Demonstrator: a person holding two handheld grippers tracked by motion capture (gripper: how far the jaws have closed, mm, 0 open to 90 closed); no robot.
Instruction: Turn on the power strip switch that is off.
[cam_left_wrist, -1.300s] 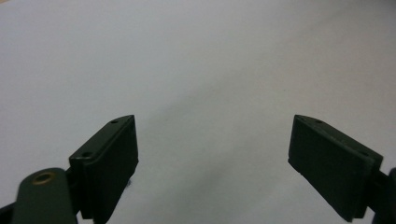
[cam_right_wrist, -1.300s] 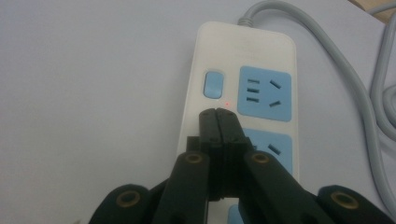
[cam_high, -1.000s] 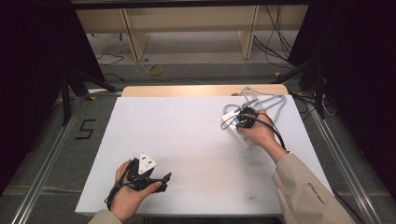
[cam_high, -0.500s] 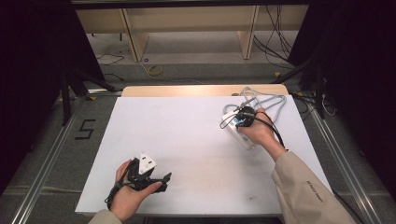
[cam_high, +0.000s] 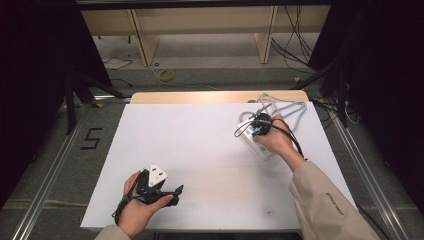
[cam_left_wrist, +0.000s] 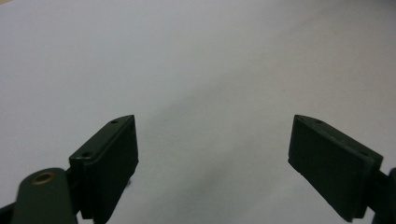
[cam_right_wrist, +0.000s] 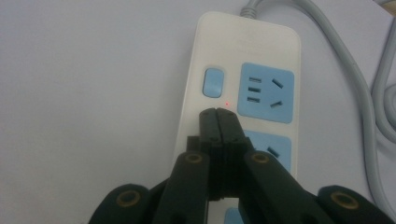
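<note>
White sheeting is covering the counter (cam_high: 200, 165), with wooden shelving and loose cables behind its far edge. Near the far right corner a white power strip (cam_right_wrist: 243, 74) with blue sockets is lying flat, its grey cord (cam_high: 285, 107) looping toward that corner. The right tongs (cam_right_wrist: 218, 112) are hanging over the strip with jaws pressed together, tips just below the blue switch (cam_right_wrist: 212, 82) and a small red light, seemingly narrowed to press it. The left tongs (cam_left_wrist: 212, 154) are resting near the front left corner, jaws apart and empty, apparently out of the way.
</note>
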